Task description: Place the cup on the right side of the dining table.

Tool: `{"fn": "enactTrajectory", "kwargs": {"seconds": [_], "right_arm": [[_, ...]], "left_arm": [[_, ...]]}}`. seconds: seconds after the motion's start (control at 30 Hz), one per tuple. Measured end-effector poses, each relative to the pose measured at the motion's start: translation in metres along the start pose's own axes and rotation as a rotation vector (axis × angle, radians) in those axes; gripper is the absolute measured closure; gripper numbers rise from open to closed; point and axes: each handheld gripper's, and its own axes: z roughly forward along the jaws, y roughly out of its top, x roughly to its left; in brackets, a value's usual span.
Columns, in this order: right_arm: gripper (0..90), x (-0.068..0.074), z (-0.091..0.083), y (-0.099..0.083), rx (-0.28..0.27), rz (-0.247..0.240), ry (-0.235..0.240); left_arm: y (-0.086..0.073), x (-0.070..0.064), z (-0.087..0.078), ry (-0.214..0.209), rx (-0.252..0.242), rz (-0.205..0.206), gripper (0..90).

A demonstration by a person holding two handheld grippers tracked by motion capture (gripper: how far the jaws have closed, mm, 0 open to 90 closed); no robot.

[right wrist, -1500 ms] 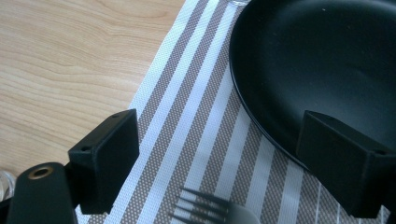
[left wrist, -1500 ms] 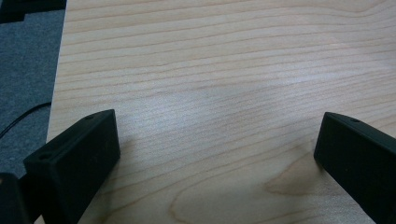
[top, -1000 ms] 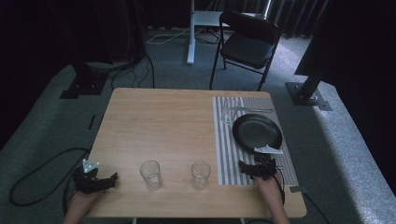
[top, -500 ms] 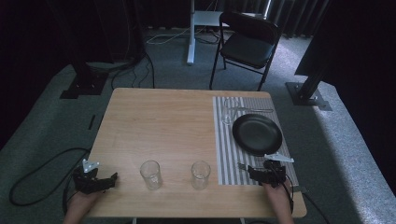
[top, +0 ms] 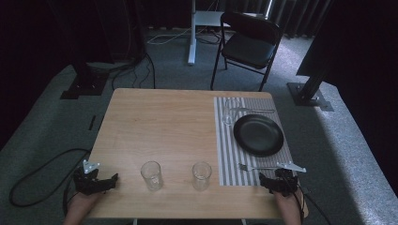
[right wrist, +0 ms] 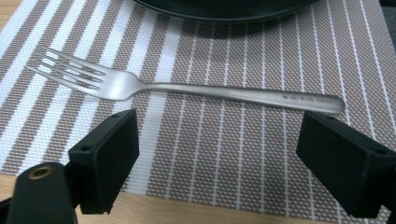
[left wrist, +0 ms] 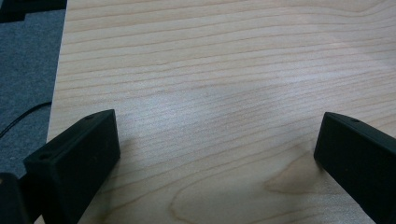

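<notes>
Wood surface: a light wooden table (top: 159, 122) with visible grain carries everything; grey carpet lies around it.
Placemat: a brown-and-white striped placemat (top: 225, 145) covers the right part of the table, running from the far edge almost to the near edge.
Plate: a black round plate (top: 258, 135) sits on the placemat, about midway along it.
Fork: a metal fork (top: 257, 167) lies flat on the placemat just nearer than the plate, tines pointing toward the table's middle. In the right gripper view the fork (right wrist: 187, 88) stretches across, just beyond both jaw tips and untouched by them.
Far setting: a clear glass (top: 228, 111) stands at the placemat's far corner, with what looks like cutlery beside it, too small to name.
Near glasses: two empty clear tumblers stand on bare wood near the front edge, the left tumbler (top: 151, 176) and the right tumbler (top: 202, 176), apart from each other.
Left gripper: left gripper (top: 96, 182) rests at the near left corner of the table, held by a hand (top: 83, 208). In the left gripper view its jaws are spread wide over bare wood with nothing between them.
Right gripper: right gripper (top: 277, 180) sits at the near edge of the placemat, just short of the fork handle. Its jaws are also spread wide and empty, over the striped weave.
Background: a dark folding chair (top: 248, 44) stands beyond the table, with cables on the floor.
</notes>
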Motion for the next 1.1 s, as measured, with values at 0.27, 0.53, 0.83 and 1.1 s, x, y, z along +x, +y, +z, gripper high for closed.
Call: {"fn": "enactTrajectory", "kwargs": {"seconds": [0.27,0.53,0.83,1.1], "right_arm": [[12.6,-0.008,0.004,-0.013,0.018,0.009,-0.032],[11.7,-0.009,0.005,-0.022,-0.01,0.023,-0.075],[11.4,-0.008,0.005,-0.028,-0.056,0.024,-0.08],[11.4,-0.008,0.005,-0.031,-0.08,0.023,-0.08]], "left_arm": [[0.0,0.0,0.0,-0.001,0.001,0.002,0.6],[0.0,0.0,0.0,-0.001,0.001,0.002,0.6],[0.0,0.0,0.0,-0.001,0.001,0.002,0.6],[0.0,0.0,0.0,0.0,0.001,0.002,0.6]]}}
